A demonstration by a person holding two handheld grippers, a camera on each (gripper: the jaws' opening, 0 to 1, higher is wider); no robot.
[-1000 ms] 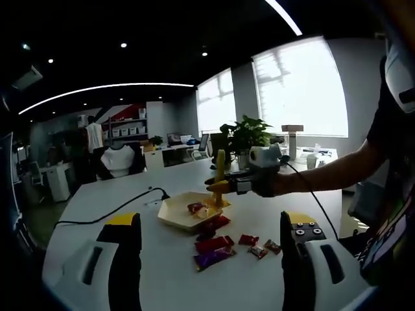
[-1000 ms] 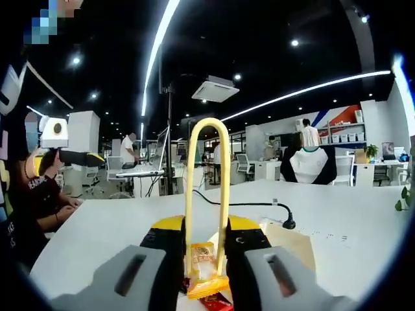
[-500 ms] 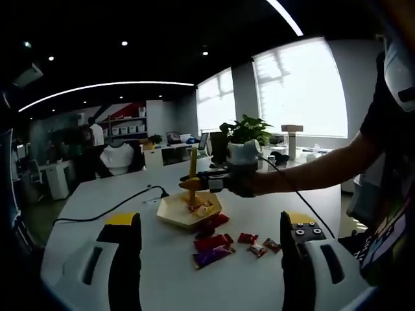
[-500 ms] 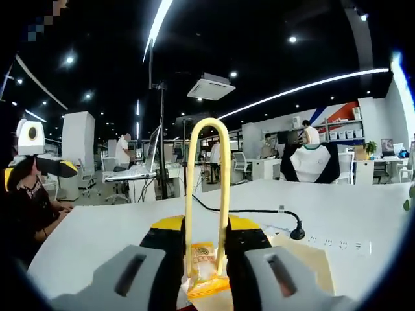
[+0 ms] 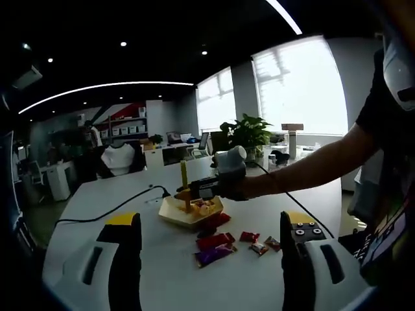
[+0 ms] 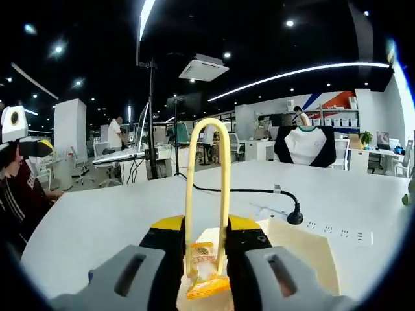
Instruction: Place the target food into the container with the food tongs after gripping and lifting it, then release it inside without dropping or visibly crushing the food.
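In the right gripper view my right gripper is shut on yellow food tongs. The tongs pinch a small orange snack packet at their tips, just above the pale yellow container. The left gripper view has that same right gripper, held by a person's hand, with the tongs standing upright over the yellow container. My left gripper is open and holds nothing, well back from the container. Loose snack packets lie on the white table in front of the container.
A black cable runs across the white table to a power strip beside the container. A potted plant stands at the far edge. Office desks, chairs and people are in the background. A person's arm reaches in from the right.
In the left gripper view the right gripper and tongs have moved left and come down over the container. The packet stays pinched in the tongs. My left gripper has stayed put.
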